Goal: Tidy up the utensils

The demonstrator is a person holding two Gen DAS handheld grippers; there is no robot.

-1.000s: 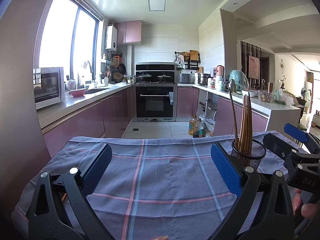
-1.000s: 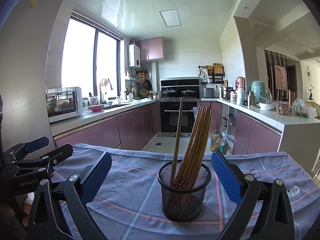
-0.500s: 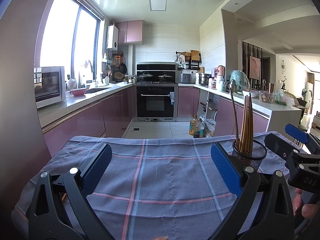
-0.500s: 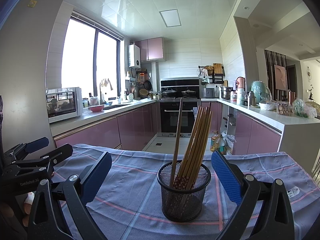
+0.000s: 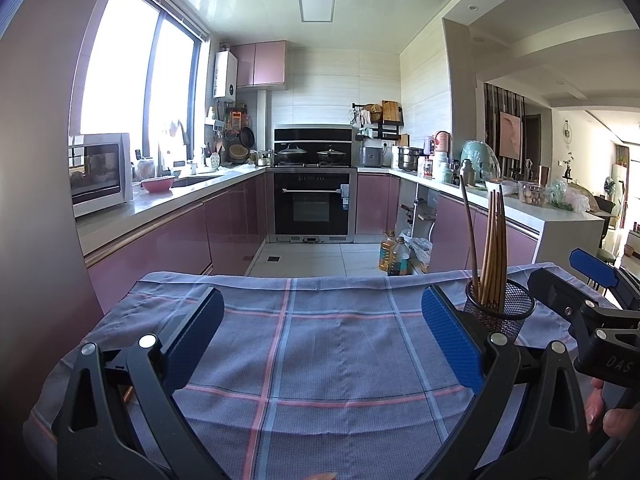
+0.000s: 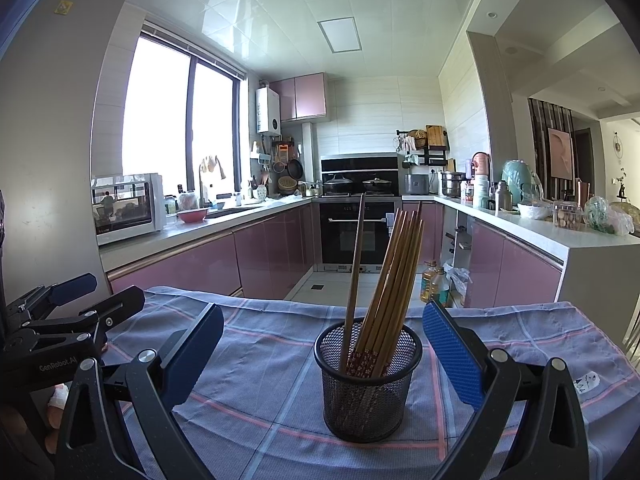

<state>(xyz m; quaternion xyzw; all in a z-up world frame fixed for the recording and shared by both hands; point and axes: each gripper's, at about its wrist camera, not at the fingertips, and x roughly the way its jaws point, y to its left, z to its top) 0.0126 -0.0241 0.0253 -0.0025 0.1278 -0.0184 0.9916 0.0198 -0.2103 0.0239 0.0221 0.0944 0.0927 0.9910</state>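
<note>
In the right wrist view a black mesh holder (image 6: 368, 380) was seen at lower centre, standing upright on the checked cloth (image 6: 260, 360) over the counter, between the spread jaws of the right gripper (image 6: 323, 354), touching neither. Wooden chopsticks (image 6: 394, 276) leaned inside it. In the left wrist view the left gripper (image 5: 323, 338) was held with jaws apart over bare cloth, the holder lying just right of its right jaw.
</note>
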